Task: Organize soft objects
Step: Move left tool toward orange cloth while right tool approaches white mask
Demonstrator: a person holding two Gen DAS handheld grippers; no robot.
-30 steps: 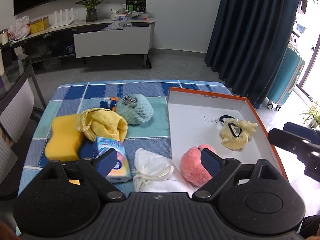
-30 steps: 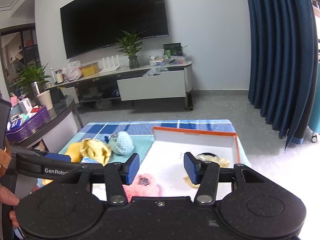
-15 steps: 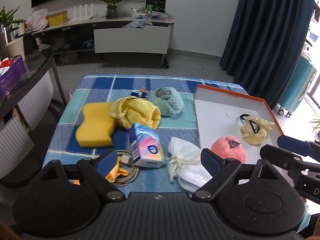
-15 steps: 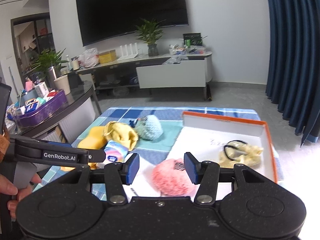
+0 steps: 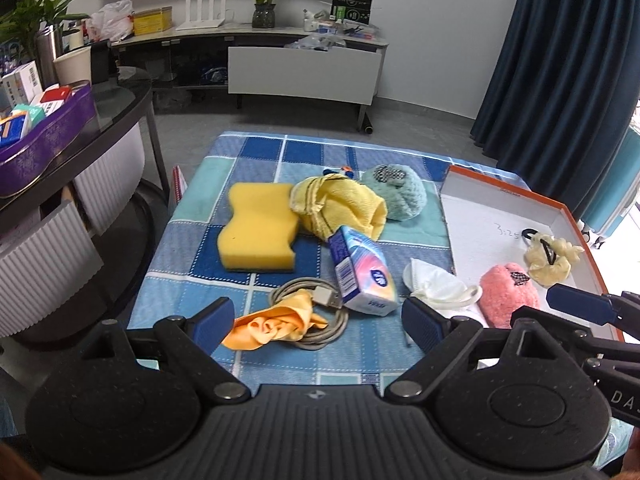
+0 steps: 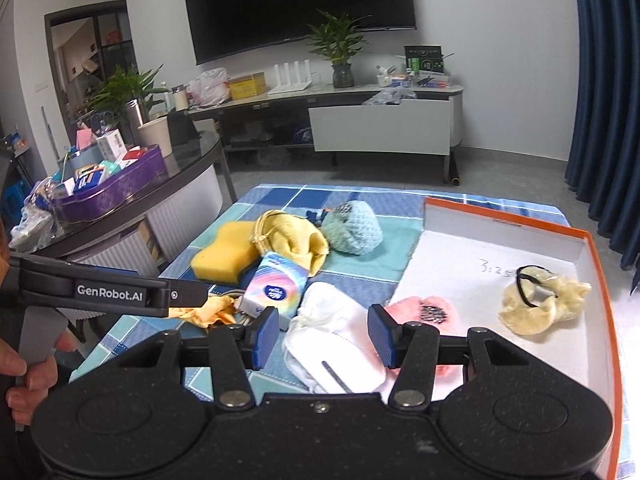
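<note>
Left gripper (image 5: 318, 320) gapes wide, empty; orange cloth (image 5: 276, 322) between its jaws, sponge (image 5: 258, 238) and yellow towel (image 5: 340, 210) lie beyond. Right gripper (image 6: 323, 336) half-open, empty, white mask (image 6: 332, 338) between its jaws. Pink puff (image 6: 426, 314) and scrunchie (image 6: 544, 304), right, already in box (image 6: 600, 280); plenty left.

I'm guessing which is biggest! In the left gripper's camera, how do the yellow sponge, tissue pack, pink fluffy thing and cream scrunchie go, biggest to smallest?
1. yellow sponge
2. tissue pack
3. pink fluffy thing, looks close to the tissue pack, so unsure
4. cream scrunchie
</note>
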